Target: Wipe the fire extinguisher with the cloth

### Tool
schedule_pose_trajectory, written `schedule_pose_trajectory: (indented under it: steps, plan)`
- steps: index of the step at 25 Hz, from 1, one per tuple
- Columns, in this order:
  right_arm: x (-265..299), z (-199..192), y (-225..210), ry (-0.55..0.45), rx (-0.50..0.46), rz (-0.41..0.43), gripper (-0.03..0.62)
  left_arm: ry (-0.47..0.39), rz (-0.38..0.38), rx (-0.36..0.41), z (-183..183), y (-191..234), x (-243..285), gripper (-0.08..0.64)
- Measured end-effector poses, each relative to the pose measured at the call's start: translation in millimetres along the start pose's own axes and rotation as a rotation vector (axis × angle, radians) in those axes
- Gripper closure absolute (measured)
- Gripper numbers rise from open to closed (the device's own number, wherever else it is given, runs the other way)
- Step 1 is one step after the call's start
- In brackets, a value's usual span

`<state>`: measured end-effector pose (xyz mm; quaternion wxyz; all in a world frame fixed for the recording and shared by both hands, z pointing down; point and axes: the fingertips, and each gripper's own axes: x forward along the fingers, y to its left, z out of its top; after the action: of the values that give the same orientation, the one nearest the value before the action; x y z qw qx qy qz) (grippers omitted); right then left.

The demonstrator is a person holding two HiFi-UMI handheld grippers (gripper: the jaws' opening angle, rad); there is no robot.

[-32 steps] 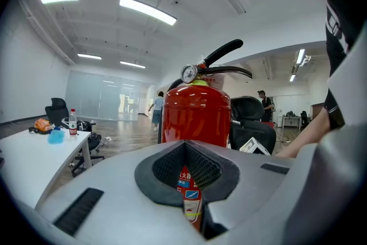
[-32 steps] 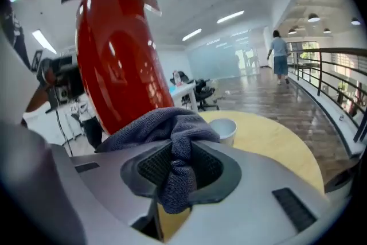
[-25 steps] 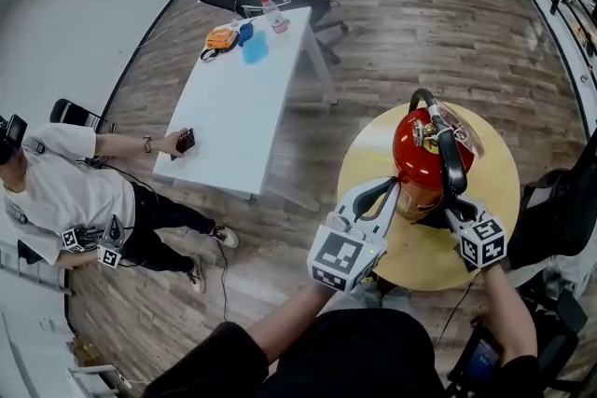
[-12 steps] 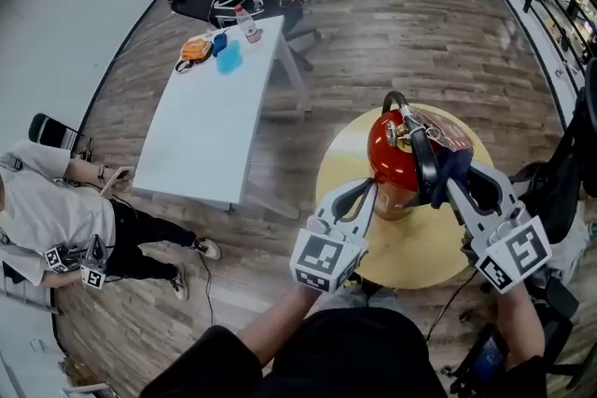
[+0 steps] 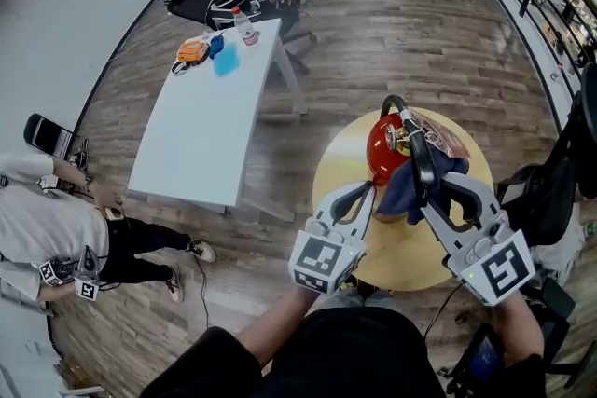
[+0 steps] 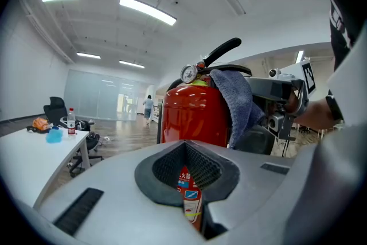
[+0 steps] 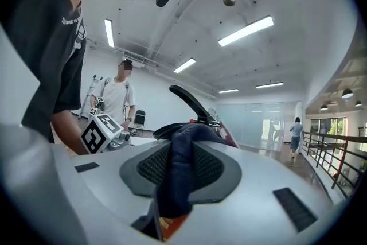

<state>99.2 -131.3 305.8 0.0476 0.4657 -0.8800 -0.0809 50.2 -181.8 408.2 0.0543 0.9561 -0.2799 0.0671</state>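
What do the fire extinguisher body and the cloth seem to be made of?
The fire extinguisher: likely painted metal, glossy red, with reflections on its body. The cloth: soft textile, perhaps microfibre, matte blue-grey; it drapes in folds, nap visible.

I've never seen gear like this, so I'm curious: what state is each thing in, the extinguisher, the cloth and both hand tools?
fire extinguisher: upright on the round table.
cloth: draped against the extinguisher's side, one part pinched.
right gripper: jaws shut on the cloth.
left gripper: jaws shut, holding nothing, tip by the extinguisher's body.
water bottle: upright on the white table.
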Motion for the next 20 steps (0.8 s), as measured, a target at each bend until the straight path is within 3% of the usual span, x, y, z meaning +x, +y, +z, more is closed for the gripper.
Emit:
schedule_pose_trajectory:
  steps: [5,8,12,16,18,20]
  plan:
    - [-7.4,-23.5,19.0,0.013,-0.106,-0.002,0.491,-0.002,-0.011,-0.002,-0.7,0.1,0.2,0.537]
    - [-8.8,-85.4,34.7,0.174,-0.059,0.029,0.491,-0.003,-0.03,0.002,-2.1,-2.4,-0.6,0.537]
    - [5.3,-149.8,59.9,0.252,-0.057,0.095,0.491,0.012,-0.02,-0.036,-8.5,2.3,-5.1,0.537]
    - [13.7,-232.5,81.6,0.441,-0.033,0.187,0.491,0.023,-0.005,-0.028,-11.2,6.9,-10.7,0.537]
    - [14.5,-254.7,86.9,0.479,-0.053,0.21,0.491,0.029,0.001,-0.029,-13.9,8.7,-12.2,0.537]
    - [14.2,-251.7,86.7,0.481,-0.048,0.213,0.491,0.034,0.005,-0.03,-17.0,9.1,-12.9,0.537]
